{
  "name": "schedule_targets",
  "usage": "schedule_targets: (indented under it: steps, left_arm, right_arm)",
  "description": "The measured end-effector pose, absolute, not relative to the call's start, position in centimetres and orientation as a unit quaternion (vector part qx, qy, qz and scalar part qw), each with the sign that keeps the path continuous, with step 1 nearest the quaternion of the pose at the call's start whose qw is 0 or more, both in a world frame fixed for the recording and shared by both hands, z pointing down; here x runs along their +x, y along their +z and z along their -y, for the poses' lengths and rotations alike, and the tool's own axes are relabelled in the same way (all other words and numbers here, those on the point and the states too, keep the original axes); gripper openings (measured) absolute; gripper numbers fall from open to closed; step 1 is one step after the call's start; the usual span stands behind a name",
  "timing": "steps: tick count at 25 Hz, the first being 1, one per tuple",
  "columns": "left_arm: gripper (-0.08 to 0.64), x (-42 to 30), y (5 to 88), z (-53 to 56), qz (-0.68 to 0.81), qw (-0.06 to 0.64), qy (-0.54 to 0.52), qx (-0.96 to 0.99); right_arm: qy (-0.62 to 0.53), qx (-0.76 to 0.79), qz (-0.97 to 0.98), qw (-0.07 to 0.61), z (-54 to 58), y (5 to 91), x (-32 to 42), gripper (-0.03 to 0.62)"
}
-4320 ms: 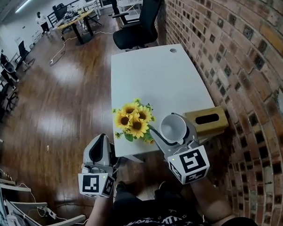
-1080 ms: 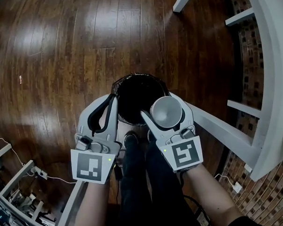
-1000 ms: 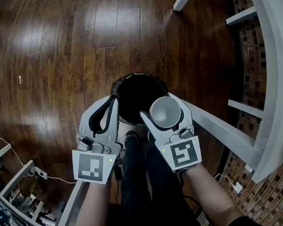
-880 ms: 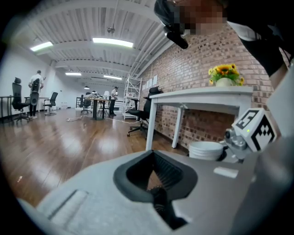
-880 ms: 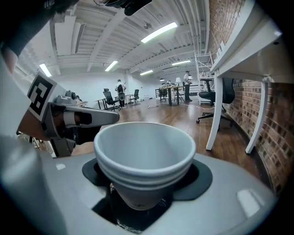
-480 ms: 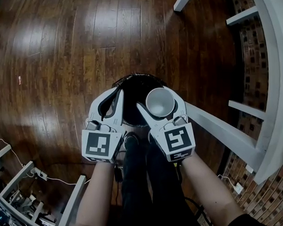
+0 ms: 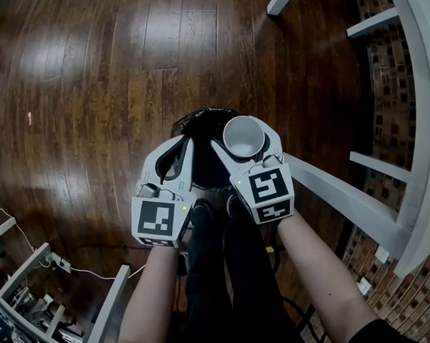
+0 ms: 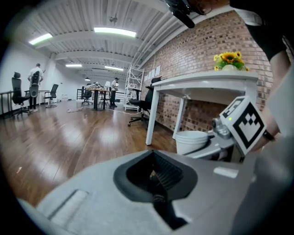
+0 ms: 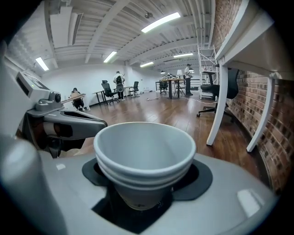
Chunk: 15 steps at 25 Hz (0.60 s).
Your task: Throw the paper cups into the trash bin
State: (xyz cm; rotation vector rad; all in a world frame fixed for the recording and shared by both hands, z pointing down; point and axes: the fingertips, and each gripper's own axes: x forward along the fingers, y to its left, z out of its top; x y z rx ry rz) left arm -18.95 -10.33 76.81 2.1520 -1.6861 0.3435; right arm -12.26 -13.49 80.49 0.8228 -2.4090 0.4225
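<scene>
Currently right tongs (image 7: 246,140) are gripping the stacked paper cups (image 7: 243,135) mid-frame over the right rim of the trash bin (image 7: 193,118), left tongs (image 7: 186,141) sitting closed, empty; releasing here is risking a rim bounce onto the floor (image 7: 91,101).

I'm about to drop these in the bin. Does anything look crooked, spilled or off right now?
Nothing stands out. The nested paper cups sit upright and undented between the jaws of the right gripper, over the right part of the trash bin, whose mouth is open. The left gripper is shut and empty beside them.
</scene>
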Motion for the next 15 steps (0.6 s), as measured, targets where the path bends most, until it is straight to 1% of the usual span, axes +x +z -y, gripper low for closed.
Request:
schedule_targets:
  steps: [15]
  left_arm:
    - [0.005, -19.3, 83.0, 7.8, 0.597, 0.226, 0.151, 0.755]
  right_arm:
    - [0.196, 0.302, 0.878, 0.315, 10.3, 88.1, -10.8, 0.346]
